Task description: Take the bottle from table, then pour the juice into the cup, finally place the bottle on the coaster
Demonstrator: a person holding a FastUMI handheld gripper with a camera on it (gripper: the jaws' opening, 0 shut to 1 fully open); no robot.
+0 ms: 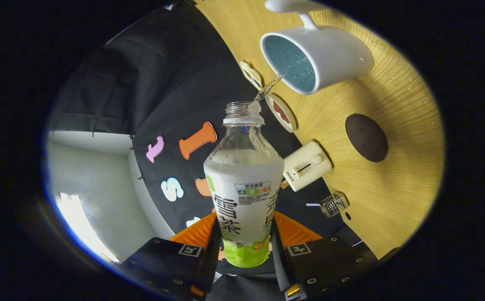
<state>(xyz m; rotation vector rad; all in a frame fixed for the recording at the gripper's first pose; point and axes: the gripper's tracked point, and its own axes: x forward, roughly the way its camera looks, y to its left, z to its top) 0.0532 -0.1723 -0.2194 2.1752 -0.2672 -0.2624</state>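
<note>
Tongs (245, 251) apparently clamped around bottle (244, 188)

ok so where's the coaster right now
In the gripper view, the dark round coaster lies bare on the wooden table, beyond the tongs gripping the bottle, between the white cup and the small cream appliance.

gripper (245, 251) rolled hard to one side, tabletop runs near-vertical in its view | fingers (209, 251) closed on both sides of the bottle (243, 188), pressing its lower labelled body | bottle sits between them, open neck pointing forward, away from the fingers
</note>
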